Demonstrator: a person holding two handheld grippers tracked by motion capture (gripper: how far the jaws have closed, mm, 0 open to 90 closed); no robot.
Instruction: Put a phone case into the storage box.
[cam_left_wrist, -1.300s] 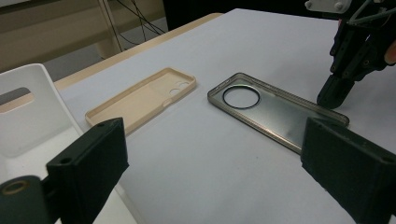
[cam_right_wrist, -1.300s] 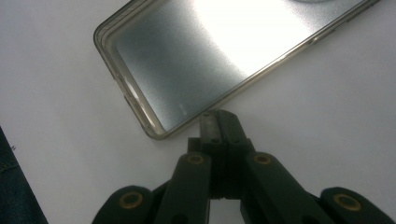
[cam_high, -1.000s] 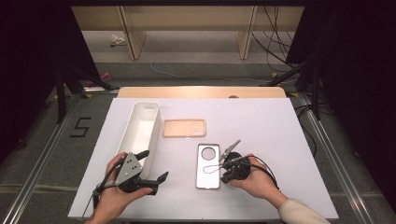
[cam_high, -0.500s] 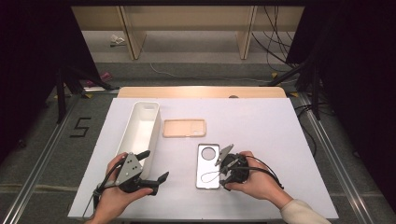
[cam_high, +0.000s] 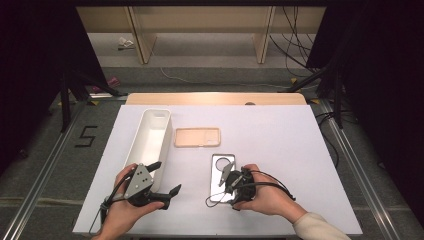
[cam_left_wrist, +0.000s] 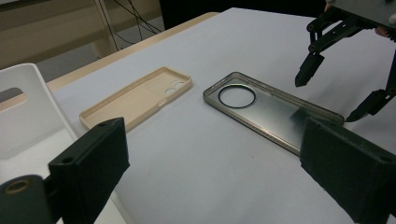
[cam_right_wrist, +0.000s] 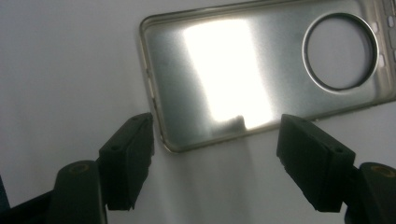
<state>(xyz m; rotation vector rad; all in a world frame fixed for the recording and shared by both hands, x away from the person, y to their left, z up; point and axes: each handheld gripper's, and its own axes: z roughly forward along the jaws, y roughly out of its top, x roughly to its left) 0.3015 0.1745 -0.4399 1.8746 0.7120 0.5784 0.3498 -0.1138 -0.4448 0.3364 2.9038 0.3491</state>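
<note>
so the right gripper (cam_high: 226, 176) has just been opening its jaws, now spread with nothing between them, leaving the clear phone case (cam_high: 220, 176) flat on the table (cam_high: 280, 135) beside the tan case (cam_high: 197, 136), probably placed for good.

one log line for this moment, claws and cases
right claw: open, jaws just opening, nothing between | clear case: flat on table, released | left claw: open, empty | beige case: beside white bin
</note>
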